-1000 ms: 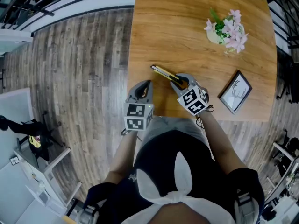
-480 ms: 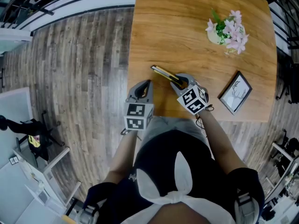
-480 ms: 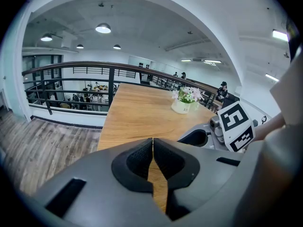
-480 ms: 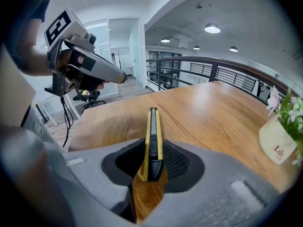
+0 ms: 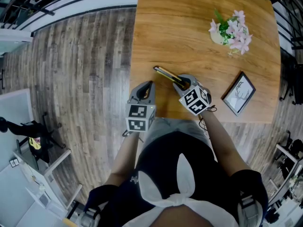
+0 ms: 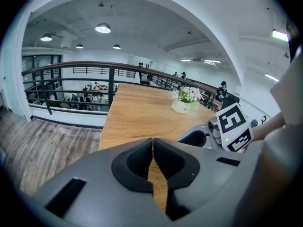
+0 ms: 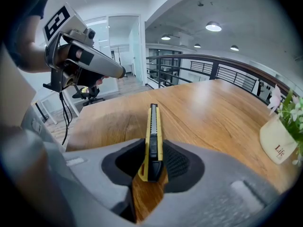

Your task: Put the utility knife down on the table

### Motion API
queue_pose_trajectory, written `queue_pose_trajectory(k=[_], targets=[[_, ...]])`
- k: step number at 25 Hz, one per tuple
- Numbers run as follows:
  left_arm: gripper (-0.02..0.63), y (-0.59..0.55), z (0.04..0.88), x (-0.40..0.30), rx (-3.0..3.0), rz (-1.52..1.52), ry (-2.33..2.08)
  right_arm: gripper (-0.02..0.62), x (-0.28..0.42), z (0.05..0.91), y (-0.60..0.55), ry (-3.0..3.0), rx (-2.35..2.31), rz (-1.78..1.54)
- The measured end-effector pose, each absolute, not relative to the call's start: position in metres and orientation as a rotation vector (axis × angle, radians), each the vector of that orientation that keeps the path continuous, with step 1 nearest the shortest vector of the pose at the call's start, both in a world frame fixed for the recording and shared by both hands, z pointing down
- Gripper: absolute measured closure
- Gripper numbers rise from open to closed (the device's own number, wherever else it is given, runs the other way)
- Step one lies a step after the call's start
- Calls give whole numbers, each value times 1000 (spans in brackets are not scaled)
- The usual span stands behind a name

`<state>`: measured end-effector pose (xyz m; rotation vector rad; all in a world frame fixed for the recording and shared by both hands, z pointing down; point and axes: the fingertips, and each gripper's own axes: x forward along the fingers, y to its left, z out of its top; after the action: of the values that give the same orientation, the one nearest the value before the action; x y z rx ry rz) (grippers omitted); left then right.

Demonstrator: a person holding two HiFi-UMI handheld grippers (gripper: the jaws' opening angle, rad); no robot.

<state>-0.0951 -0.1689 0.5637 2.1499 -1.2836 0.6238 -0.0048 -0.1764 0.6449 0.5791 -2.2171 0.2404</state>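
My right gripper (image 7: 152,167) has its jaws closed on the yellow-and-black plastic utility knife (image 7: 153,135). The ribbed black pads press its two flat sides near the butt end. The knife stands on edge with its black slider and grooved track facing up. Its long body runs straight out ahead of the jaws, low over the warm brown wood-grain worktop (image 7: 208,105). I cannot tell whether the tip touches the wood.

My left gripper (image 6: 153,161) sits just to the left of the right one, over the worktop's near edge. Its jaws are brought together, tips meeting, with only wood showing through the slit below them. Both grippers are smooth grey moulded shells, and each carries a cube of black-and-white square markers (image 5: 195,101).

To the right of my right jaws, a black-framed picture (image 5: 239,92) lies flat on the wood. It shows a line drawing of an antlered deer.

Further ahead and to the right stands a rounded cream vase (image 7: 277,141) holding pink flowers and green leaves, with "Life" printed on its side.

A dark metal railing (image 7: 227,70) runs past the worktop's far edge. Grey plank floor (image 5: 80,70) spreads out to the left of my left jaws.
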Motion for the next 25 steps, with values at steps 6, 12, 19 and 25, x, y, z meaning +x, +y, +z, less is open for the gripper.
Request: queue_pose_trajectory(k=[6, 12, 19, 25], targets=[[584, -169, 563, -96, 2159, 620, -1283, 480, -5, 646, -176, -2210, 583, 231], [584, -167, 561, -98, 2164, 621, -1281, 480, -5, 647, -175, -2199, 587, 245], [584, -164, 558, -101, 2172, 619, -1268, 479, -7, 647, -174, -2187, 598, 258], [583, -158, 557, -106, 2176, 610, -1278, 472, -8, 650, -171, -2165, 616, 254]])
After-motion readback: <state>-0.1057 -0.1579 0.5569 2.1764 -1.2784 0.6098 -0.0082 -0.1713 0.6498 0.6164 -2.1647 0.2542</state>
